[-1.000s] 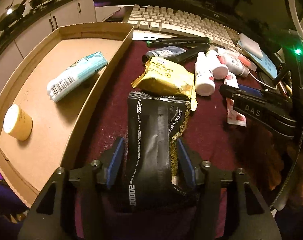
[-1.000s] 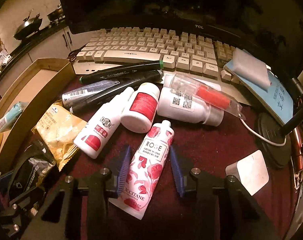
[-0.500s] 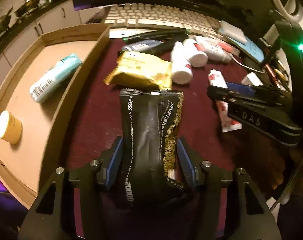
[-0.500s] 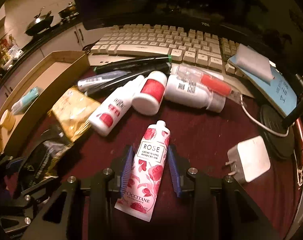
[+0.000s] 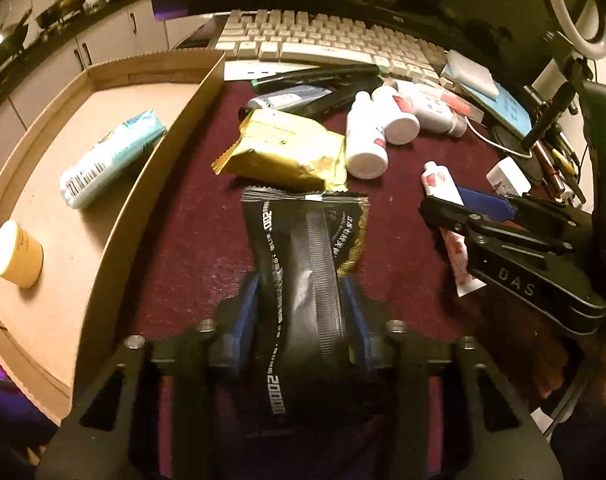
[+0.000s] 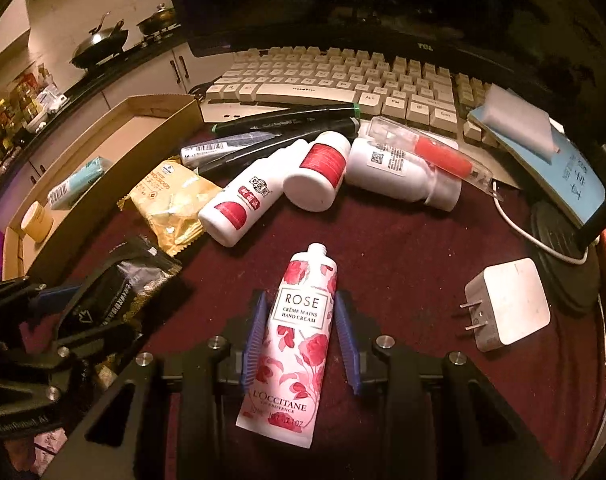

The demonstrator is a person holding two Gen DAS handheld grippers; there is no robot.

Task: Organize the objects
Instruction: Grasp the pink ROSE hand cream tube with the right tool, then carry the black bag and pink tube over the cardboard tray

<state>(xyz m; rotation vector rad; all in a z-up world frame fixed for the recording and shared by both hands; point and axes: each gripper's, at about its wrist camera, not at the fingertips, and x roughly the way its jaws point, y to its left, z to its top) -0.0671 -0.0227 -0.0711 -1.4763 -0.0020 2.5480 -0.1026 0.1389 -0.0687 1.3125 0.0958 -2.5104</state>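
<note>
My left gripper [image 5: 303,300] is shut on a black snack packet [image 5: 303,264] and holds it over the dark red mat, right of the cardboard tray [image 5: 171,148]. The tray holds a teal tissue pack [image 5: 111,156] and a small yellow jar [image 5: 17,254]. My right gripper [image 6: 301,320] is shut on a rose hand cream tube [image 6: 299,332], lifted off the mat. In the right wrist view the black packet [image 6: 119,288] and the left gripper show at the lower left. In the left wrist view the right gripper [image 5: 475,208] is at the right, around the tube [image 5: 443,184].
A gold cracker packet [image 6: 167,196], white bottles [image 6: 247,204], markers [image 6: 287,120] and a clear toothbrush case [image 6: 431,152] lie before the keyboard [image 6: 343,80]. A white plug adapter [image 6: 507,308] and blue notebook [image 6: 543,160] are at the right.
Both grippers have drawn back from the pile with their objects. The hand cream tube has come away from the bottles, and the plug adapter has come into view.
</note>
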